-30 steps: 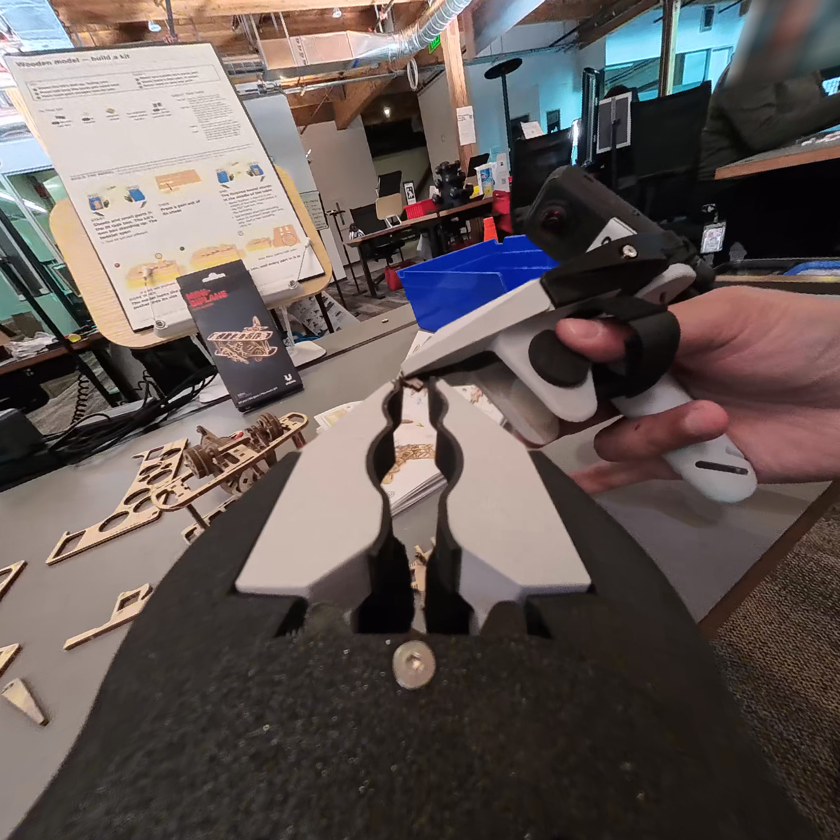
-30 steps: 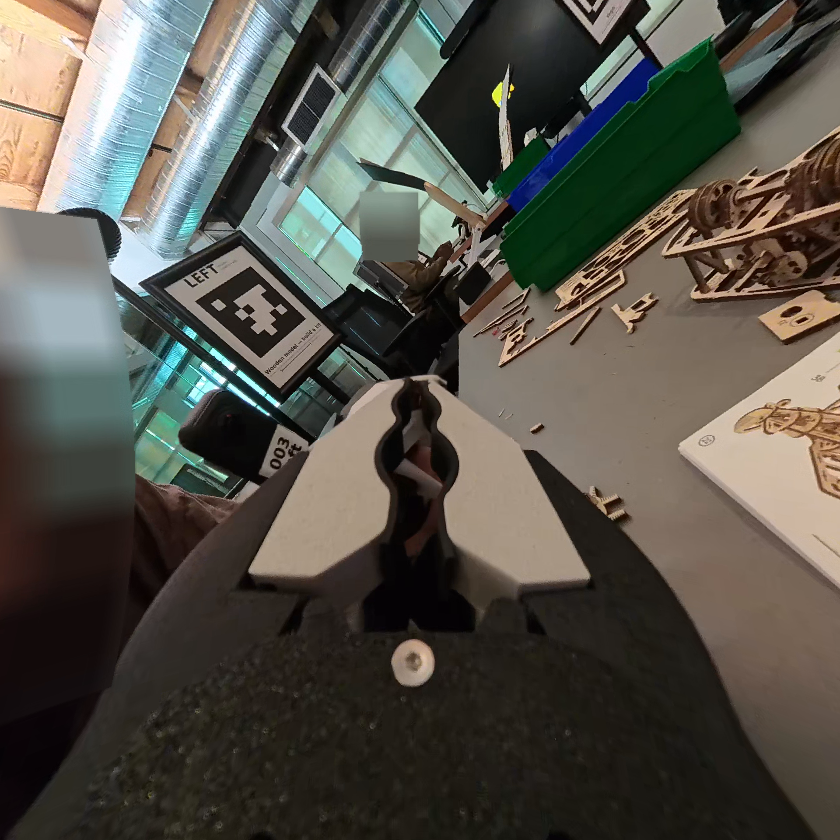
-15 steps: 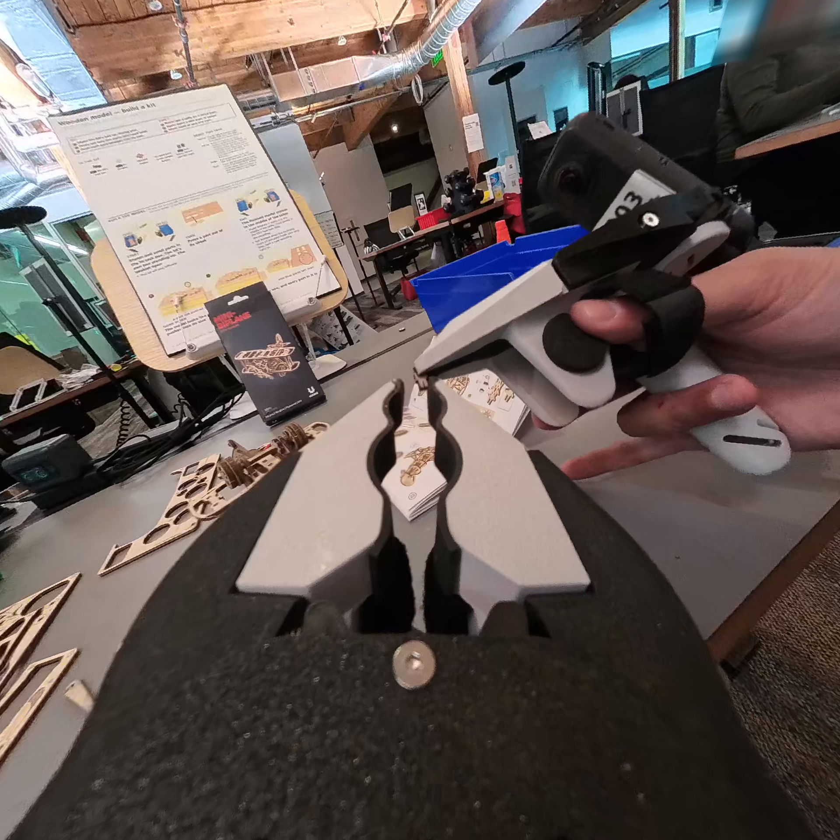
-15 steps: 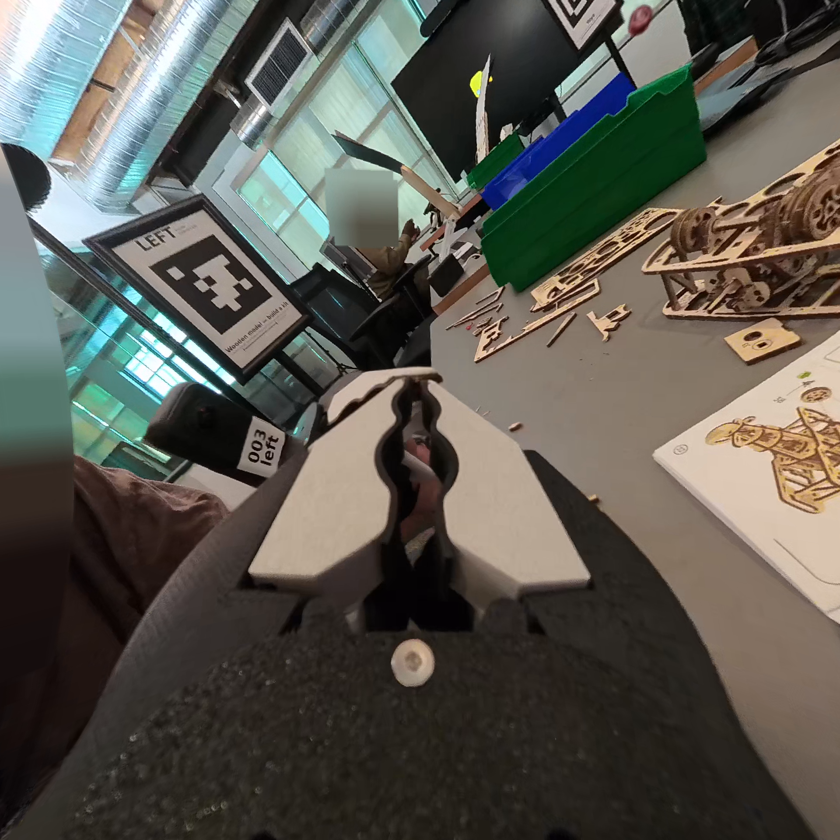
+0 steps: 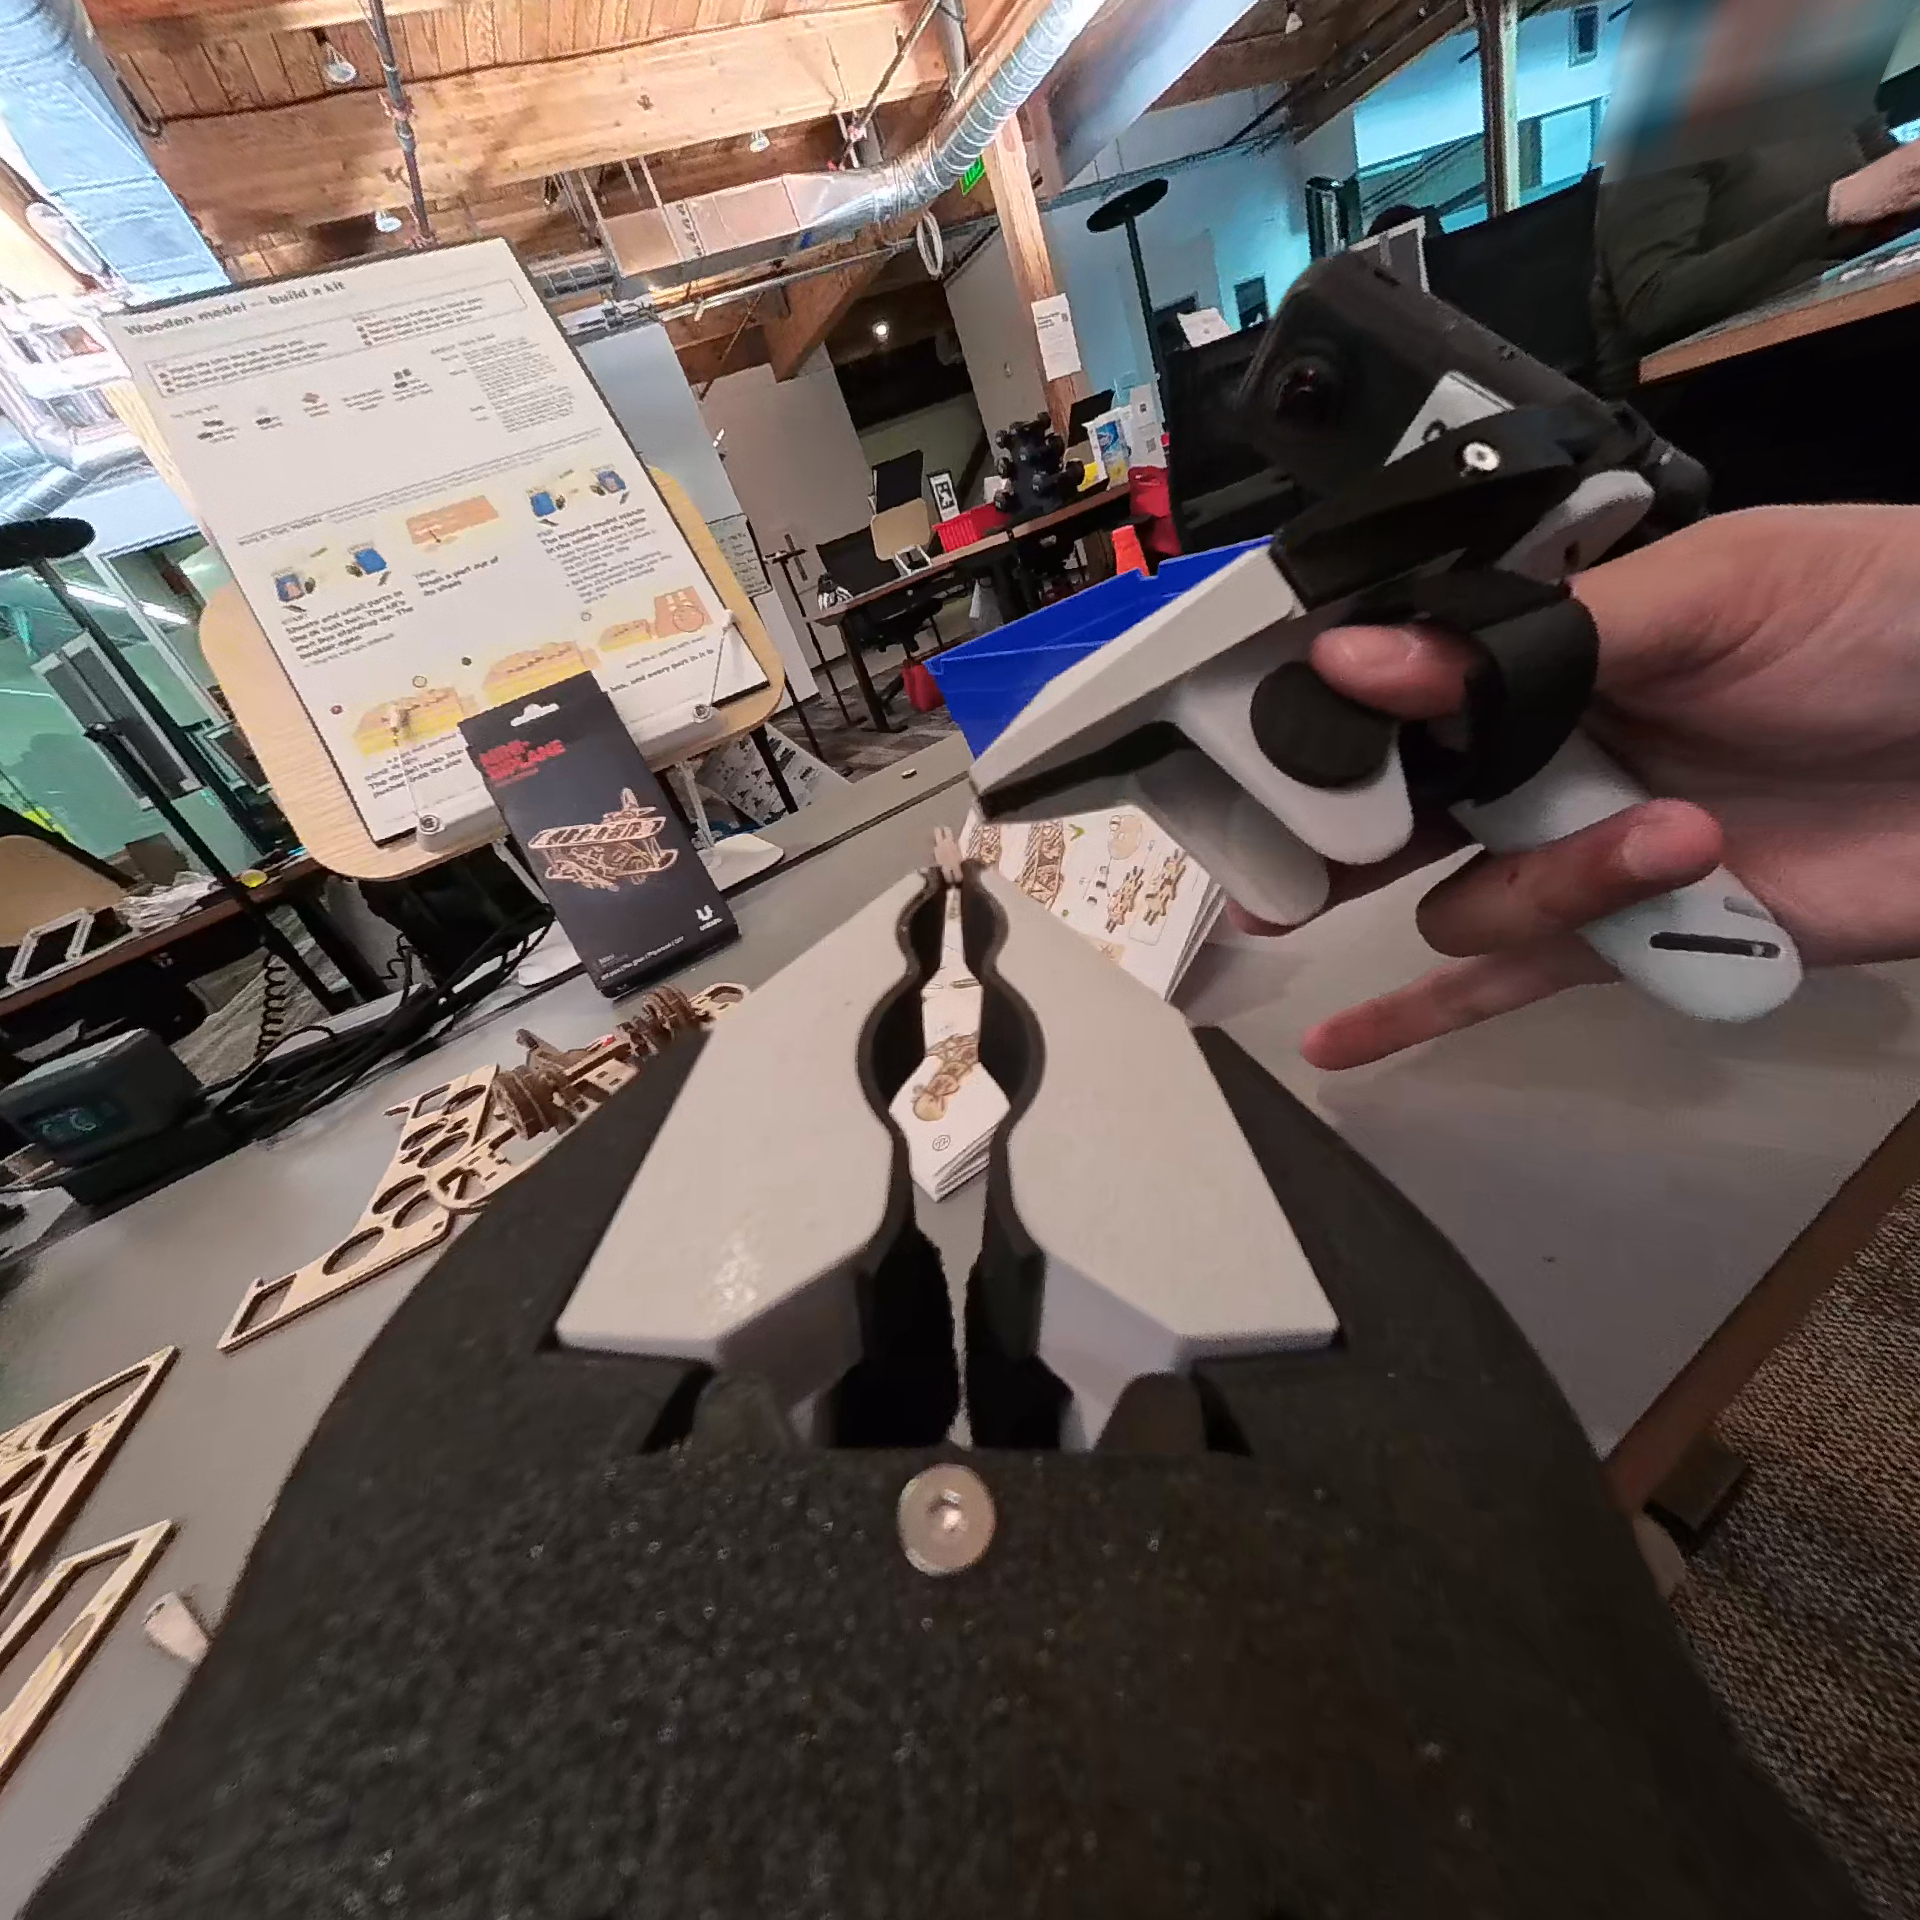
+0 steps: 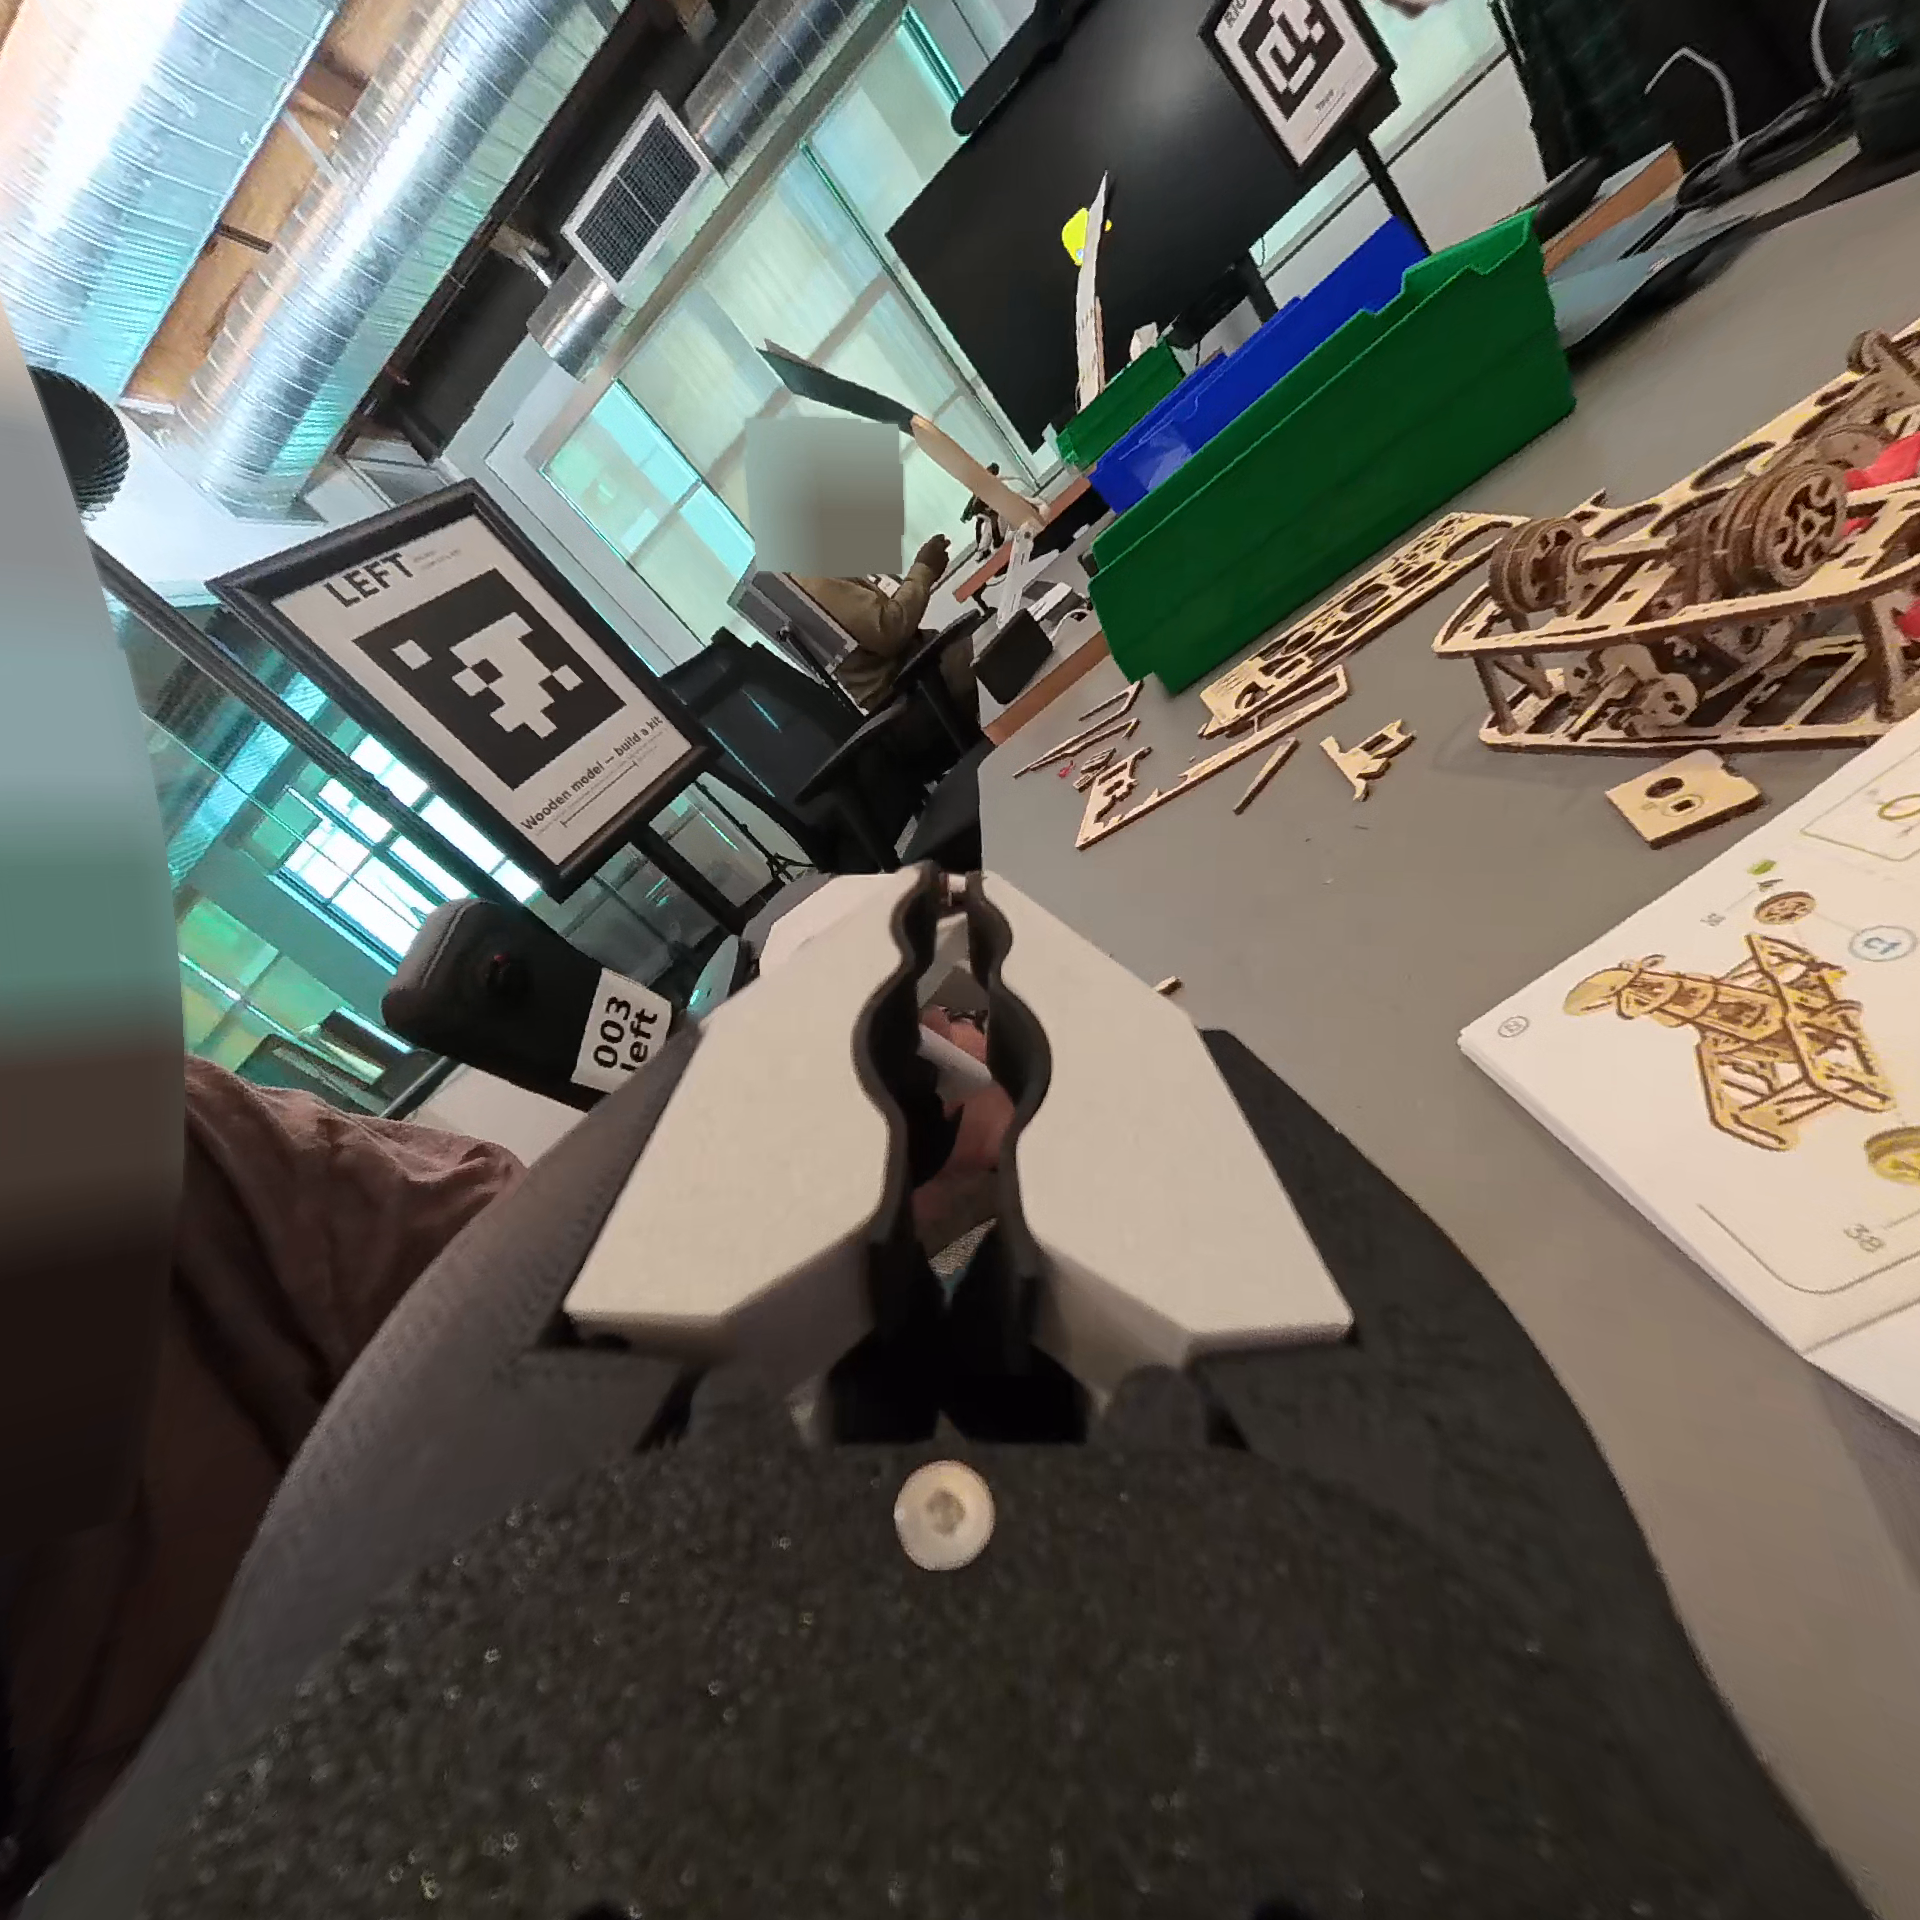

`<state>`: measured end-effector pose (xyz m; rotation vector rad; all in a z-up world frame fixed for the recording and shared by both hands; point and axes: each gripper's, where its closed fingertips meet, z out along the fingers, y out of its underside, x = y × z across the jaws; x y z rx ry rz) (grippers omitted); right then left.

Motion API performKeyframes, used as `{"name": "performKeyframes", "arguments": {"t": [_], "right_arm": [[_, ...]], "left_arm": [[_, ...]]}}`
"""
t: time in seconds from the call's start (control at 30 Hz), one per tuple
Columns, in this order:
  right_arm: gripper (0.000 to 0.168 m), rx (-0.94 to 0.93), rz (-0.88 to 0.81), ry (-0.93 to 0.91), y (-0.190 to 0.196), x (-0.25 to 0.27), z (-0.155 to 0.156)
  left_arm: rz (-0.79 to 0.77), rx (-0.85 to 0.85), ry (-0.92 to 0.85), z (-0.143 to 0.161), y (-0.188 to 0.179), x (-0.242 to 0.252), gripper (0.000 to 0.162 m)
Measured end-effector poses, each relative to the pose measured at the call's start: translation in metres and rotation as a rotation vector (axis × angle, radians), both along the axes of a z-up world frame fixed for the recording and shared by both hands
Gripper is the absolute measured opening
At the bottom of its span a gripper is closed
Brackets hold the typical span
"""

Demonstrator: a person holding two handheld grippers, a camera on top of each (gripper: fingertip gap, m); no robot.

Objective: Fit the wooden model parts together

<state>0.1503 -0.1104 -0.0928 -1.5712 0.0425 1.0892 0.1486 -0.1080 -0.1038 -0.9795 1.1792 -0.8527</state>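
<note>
Our left gripper (image 5: 948,883) pinches a tiny wooden peg (image 5: 945,854) at its fingertips, raised above the counter (image 5: 1455,1143). Our right gripper (image 5: 987,805) hovers beside it, fingers pressed together, seemingly empty. Next we likely carry the peg to the half-built model (image 6: 1704,613).

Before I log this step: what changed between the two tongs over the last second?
The right tongs drew back up and rightward from the left tongs, whose tips they had touched. A small wooden piece now shows pinched in the left tips. The model and booklet stayed put.
</note>
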Motion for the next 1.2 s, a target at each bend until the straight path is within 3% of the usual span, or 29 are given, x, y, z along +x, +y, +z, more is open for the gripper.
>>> {"name": "performKeyframes", "arguments": {"t": [0.97, 1.13, 1.2], "right_arm": [[0.002, -0.009, 0.027, -0.028, 0.002, -0.009, -0.005], [0.002, -0.033, -0.034, -0.185, 0.006, -0.002, -0.015], [0.002, -0.062, -0.084, -0.307, 0.009, 0.005, -0.029]], "left_arm": [[-0.014, 0.021, 0.023, -0.004, -0.004, 0.003, 0.000], [-0.023, 0.013, 0.091, -0.012, 0.001, 0.005, 0.007], [-0.114, -0.001, 0.224, -0.028, -0.003, 0.002, 0.014]]}}
